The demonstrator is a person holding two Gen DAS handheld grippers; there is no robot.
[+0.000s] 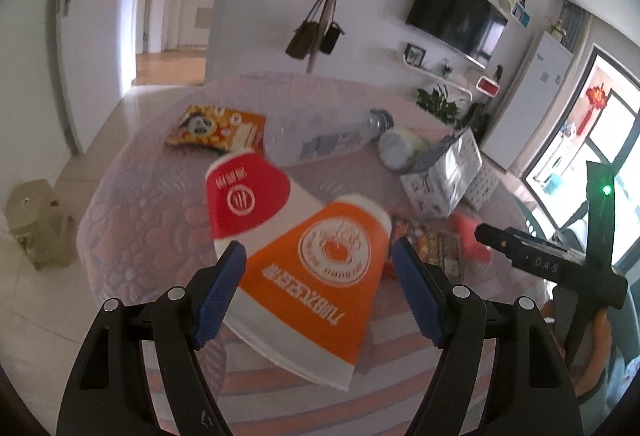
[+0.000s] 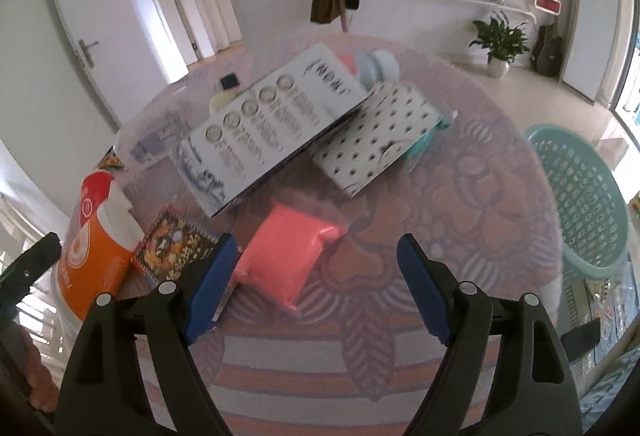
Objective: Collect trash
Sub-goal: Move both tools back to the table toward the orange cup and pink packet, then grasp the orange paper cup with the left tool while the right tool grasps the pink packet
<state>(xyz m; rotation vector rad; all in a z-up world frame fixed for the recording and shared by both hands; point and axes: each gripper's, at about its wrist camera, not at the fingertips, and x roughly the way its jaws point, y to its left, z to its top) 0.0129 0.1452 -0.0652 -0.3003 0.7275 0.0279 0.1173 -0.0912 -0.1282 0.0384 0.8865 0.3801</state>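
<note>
Left gripper [image 1: 318, 256] stood spread wide, empty, its pads flanking but clear of the orange paper cup [image 1: 320, 276] lying on the table [image 1: 132, 220]. Red cup [image 1: 248, 195] nested behind; print blurred. Right gripper [image 2: 312, 256] likewise released, holding nothing, above the pink packet [image 2: 280, 260]. White box [image 2: 272, 127] partly hid a clear bottle [image 2: 148, 143]. Teal basket [image 2: 580, 195] cut off at the right.
</note>
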